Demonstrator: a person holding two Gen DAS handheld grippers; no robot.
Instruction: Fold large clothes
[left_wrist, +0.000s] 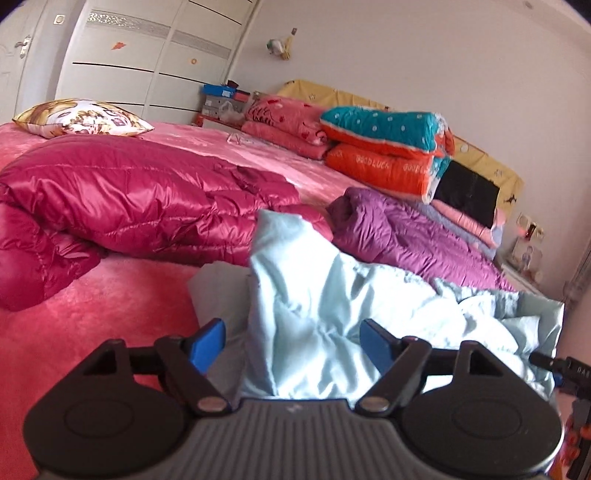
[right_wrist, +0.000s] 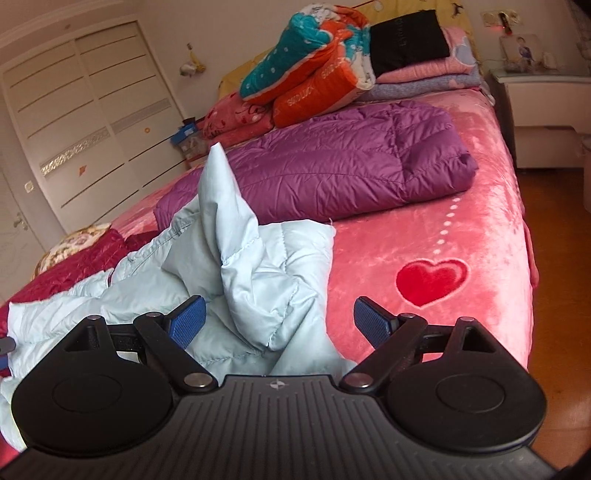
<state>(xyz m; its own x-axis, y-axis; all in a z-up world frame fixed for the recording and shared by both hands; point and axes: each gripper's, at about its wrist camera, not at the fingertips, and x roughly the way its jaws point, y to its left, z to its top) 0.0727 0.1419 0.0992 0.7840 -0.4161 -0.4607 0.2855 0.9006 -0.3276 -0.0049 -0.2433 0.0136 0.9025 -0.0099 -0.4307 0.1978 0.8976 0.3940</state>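
place: home bedroom | cues: bed (right_wrist: 461, 229), wardrobe (left_wrist: 147, 55), folded quilts (left_wrist: 384, 147)

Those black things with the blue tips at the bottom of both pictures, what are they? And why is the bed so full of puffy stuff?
They are grabbing tools, each called a gripper. A person holds one in each hand, and a small camera on each looks forward along its two blue fingers. One picture comes from the left gripper, the other from the right gripper.

Both look across a bed with a pink blanket that has a red heart on it. Right in front lies a crumpled light blue jacket, the one waiting to be folded. Behind it are a purple jacket and a shiny red jacket, both already folded. Folded quilts are stacked at the head of the bed.

Both grippers are open. The blue jacket bunches up between their fingers, but nothing pinches it.
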